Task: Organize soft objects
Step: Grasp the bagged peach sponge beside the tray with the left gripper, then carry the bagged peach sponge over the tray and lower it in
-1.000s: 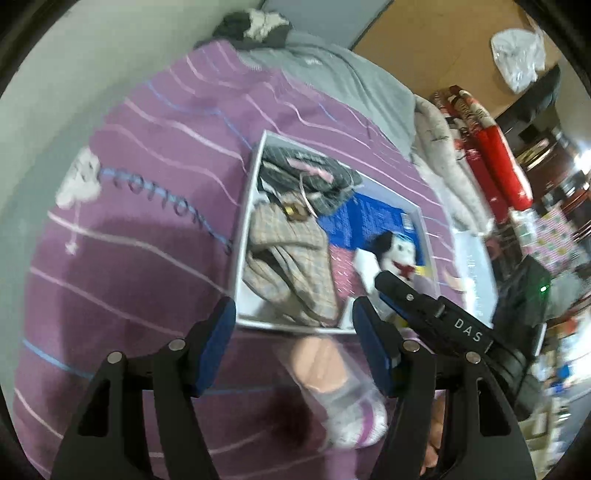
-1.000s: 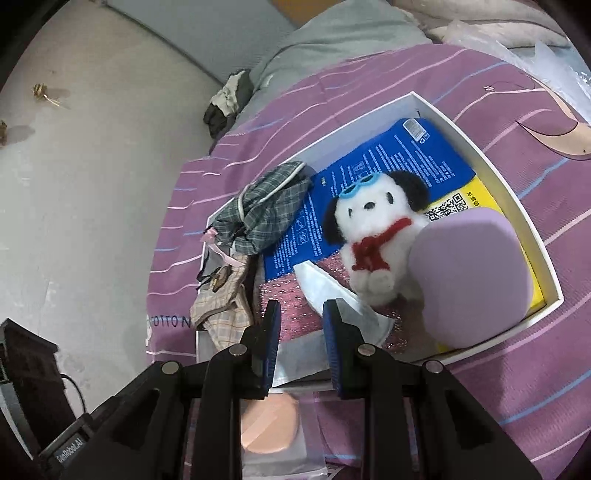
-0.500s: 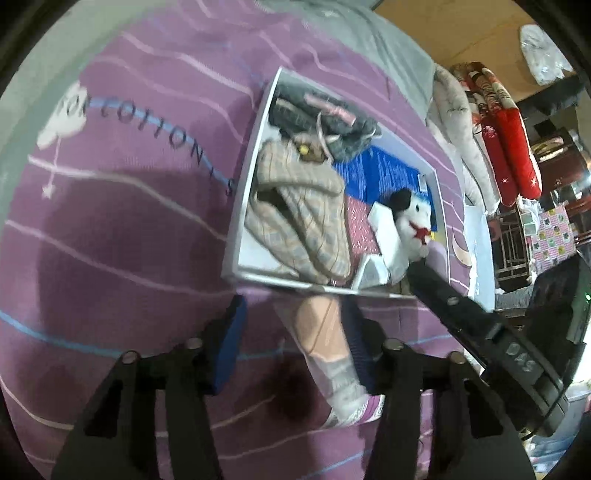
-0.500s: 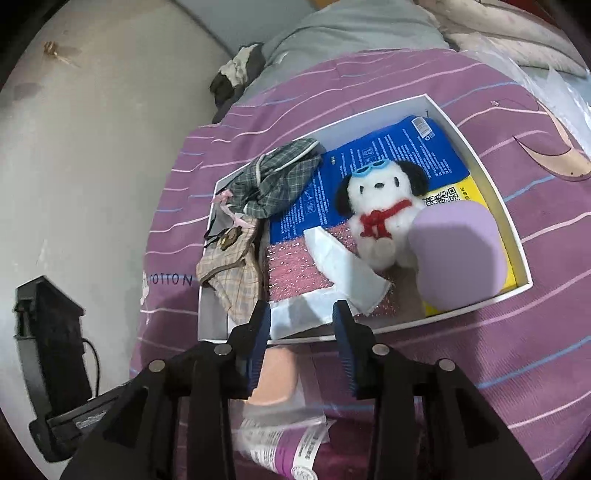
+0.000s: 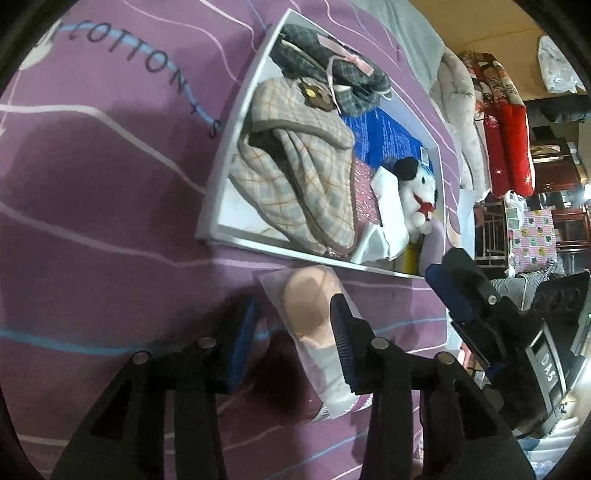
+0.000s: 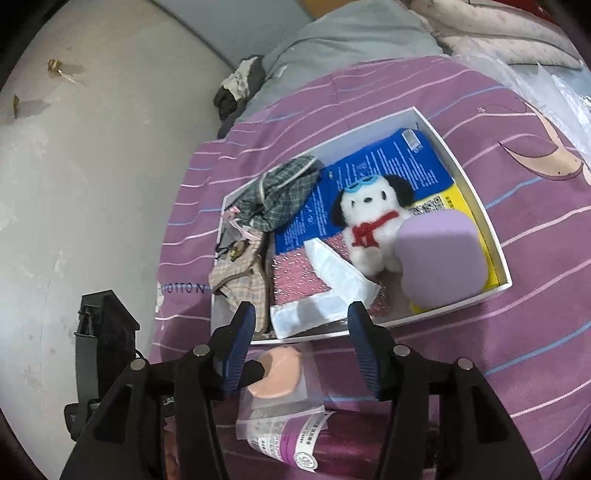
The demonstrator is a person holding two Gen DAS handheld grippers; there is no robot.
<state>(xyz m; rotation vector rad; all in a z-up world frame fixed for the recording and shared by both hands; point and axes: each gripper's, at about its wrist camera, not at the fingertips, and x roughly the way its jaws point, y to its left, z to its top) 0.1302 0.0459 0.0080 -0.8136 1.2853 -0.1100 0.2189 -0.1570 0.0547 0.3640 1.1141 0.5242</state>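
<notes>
A peach puff in a clear plastic bag (image 5: 308, 314) lies on the purple bedspread just outside the white box (image 5: 221, 236). My left gripper (image 5: 291, 332) is open, its fingers either side of the bag's left part, low over the bed. In the right wrist view the bagged puff (image 6: 277, 376) lies below the box (image 6: 495, 288). My right gripper (image 6: 301, 339) is open above it and empty. The box holds a plush dog (image 6: 369, 218), a purple sponge (image 6: 439, 258), plaid pouches (image 6: 280, 195), a white mask (image 6: 332, 280) and a blue packet (image 6: 369, 173).
The bed runs along a grey wall (image 6: 92, 184) on the left. A grey pillow (image 6: 343, 33) and a dark cloth (image 6: 240, 81) lie at the bed's far end. Red rolled bedding (image 5: 506, 129) and furniture stand to the right.
My left gripper came down closer around the bagged puff and its fingers narrowed. My right gripper opened wider and drew back a little from the box.
</notes>
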